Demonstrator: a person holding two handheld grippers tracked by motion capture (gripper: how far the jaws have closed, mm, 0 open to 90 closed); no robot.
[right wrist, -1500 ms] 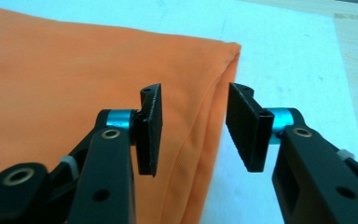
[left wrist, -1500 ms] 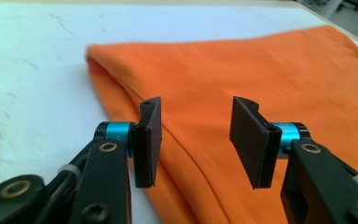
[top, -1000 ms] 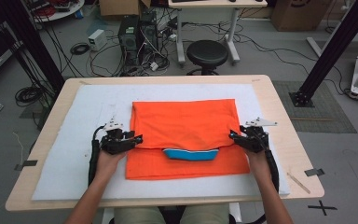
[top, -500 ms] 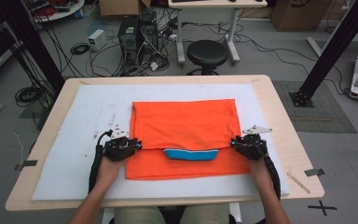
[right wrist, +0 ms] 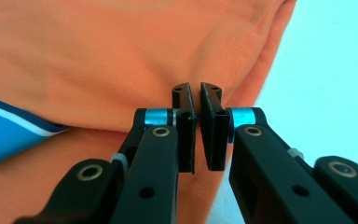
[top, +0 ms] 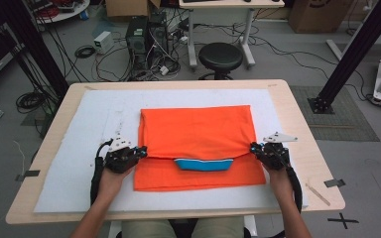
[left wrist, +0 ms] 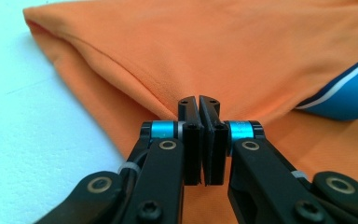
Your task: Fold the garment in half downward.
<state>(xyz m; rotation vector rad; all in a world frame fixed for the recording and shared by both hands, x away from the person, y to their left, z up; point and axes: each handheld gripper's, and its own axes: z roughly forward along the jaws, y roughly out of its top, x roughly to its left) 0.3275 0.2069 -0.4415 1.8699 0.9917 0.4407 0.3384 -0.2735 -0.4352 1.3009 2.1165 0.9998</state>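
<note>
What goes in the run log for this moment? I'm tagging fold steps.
stage: fold grasp | left gripper: just closed on orange shirt edge | right gripper: just closed on opposite edge | shirt: flat on white mat

High view looks down; both tool views, close, share the shirt [top: 197, 144].

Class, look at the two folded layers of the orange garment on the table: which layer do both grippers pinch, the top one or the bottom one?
The top layer: the left gripper and right gripper clamp its near edge, beside the blue collar. The bottom layer lies flat, nearer the person.
</note>
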